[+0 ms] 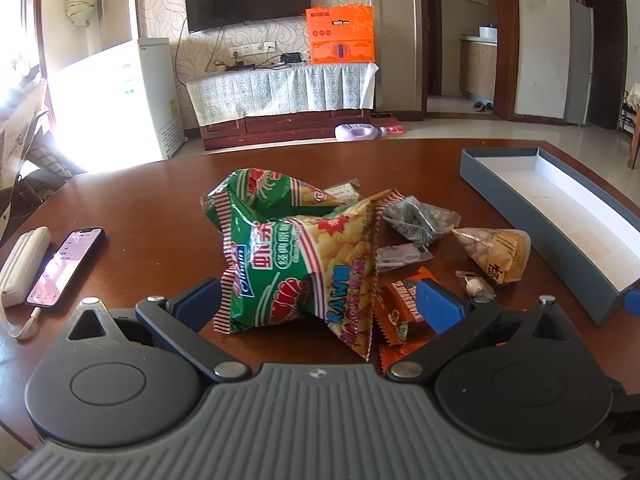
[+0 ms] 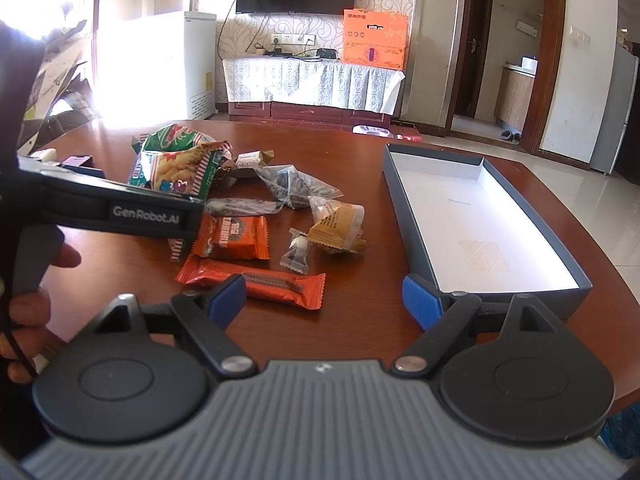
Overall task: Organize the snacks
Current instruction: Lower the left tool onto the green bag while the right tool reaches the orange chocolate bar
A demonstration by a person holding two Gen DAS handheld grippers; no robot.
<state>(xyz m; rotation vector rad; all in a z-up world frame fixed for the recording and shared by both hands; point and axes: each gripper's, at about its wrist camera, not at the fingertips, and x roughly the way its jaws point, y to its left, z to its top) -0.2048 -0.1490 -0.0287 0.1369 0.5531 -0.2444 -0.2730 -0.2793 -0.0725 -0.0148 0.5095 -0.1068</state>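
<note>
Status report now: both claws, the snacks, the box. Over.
Left claw open around crumpled green snack bag. Right claw open, holding nothing. Long grey cardboard box holds no snacks. No obstruction seen.

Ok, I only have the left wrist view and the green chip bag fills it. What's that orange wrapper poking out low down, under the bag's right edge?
Observer: It is a long orange bar lying flat on the table, nearer than the square orange packet. Your view catches only its end.
Operator: And where is the right gripper?
Observer: The right gripper is open and holds nothing. One finger is over the bar's near edge, and the other is by the near corner of the box.
</note>
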